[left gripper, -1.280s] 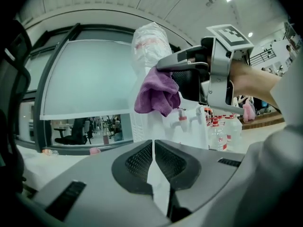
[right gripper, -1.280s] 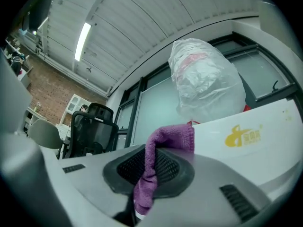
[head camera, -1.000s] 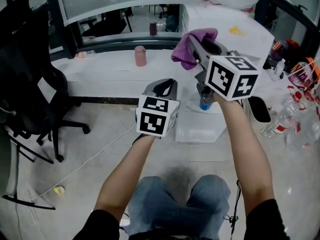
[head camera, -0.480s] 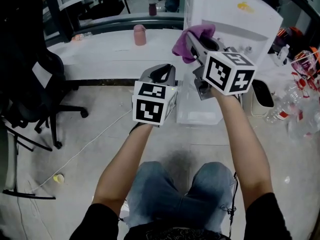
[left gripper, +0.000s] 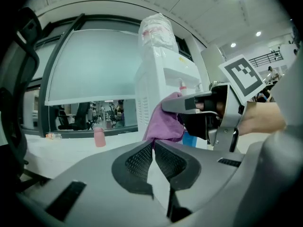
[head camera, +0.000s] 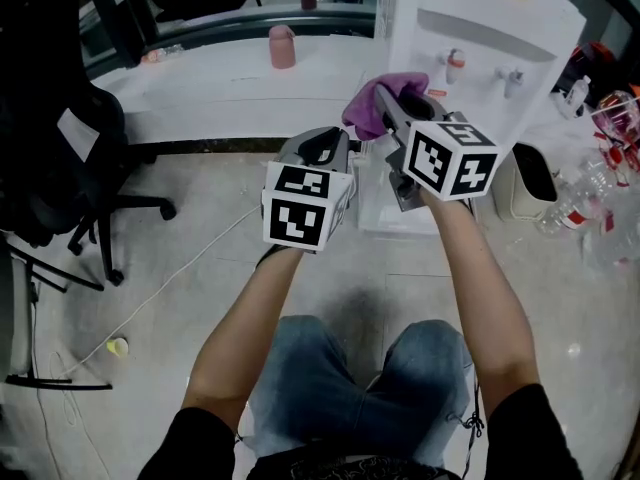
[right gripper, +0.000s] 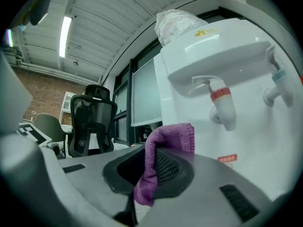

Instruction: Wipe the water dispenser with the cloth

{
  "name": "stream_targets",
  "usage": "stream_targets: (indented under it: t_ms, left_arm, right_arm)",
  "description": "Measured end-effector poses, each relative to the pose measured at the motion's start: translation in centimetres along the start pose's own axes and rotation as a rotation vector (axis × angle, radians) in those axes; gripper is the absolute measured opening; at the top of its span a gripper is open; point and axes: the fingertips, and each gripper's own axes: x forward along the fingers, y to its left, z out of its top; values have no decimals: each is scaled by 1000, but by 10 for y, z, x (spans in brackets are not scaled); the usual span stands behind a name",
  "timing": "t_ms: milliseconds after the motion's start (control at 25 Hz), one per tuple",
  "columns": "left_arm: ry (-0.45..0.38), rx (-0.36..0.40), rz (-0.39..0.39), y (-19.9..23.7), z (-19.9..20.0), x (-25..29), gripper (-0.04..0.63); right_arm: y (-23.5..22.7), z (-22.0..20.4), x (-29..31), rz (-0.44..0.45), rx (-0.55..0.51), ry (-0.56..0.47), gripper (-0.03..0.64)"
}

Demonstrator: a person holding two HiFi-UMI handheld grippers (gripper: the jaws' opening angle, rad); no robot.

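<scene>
A white water dispenser [head camera: 470, 38] stands ahead, with a red tap [right gripper: 222, 103] and a blue tap [right gripper: 279, 82] under its top ledge. A purple cloth [head camera: 378, 101] is pinched in my right gripper [head camera: 385, 103], which is held up close in front of the dispenser's front panel [right gripper: 255, 141]; the cloth [right gripper: 158, 160] drapes over one jaw. Whether the cloth touches the dispenser is not clear. My left gripper [head camera: 325, 153] hovers lower and to the left, shut with nothing in it [left gripper: 153, 148]. The cloth [left gripper: 165, 119] also shows ahead in the left gripper view.
A pink bottle [head camera: 282, 46] stands on the low white ledge [head camera: 220, 88] at the left. A black office chair [head camera: 55, 158] sits far left. A white bin [head camera: 532, 183] and several plastic bottles [head camera: 590, 203] lie right of the dispenser. A cable [head camera: 170, 293] runs across the floor.
The view has closed in on the dispenser, and its taps have come into sight. My right gripper with the cloth sits nearer its front; the left gripper has kept its place beside it.
</scene>
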Motion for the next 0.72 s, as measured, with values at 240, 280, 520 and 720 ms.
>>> stream_targets:
  t_ms: [240, 280, 520, 720]
  left_arm:
    - [26, -10, -5, -2, -21, 5, 37]
    - [32, -10, -6, -3, -25, 6, 37]
    - [63, -15, -14, -5, -45, 11, 37]
    - [77, -18, -22, -10, -56, 13, 37]
  right_arm:
    - [-7, -43, 1, -13, 33, 55, 32]
    - [-8, -52, 1, -16, 36, 67, 32]
    - [-11, -96, -2, -26, 53, 131, 32]
    - [-13, -120, -2, -28, 56, 167, 32]
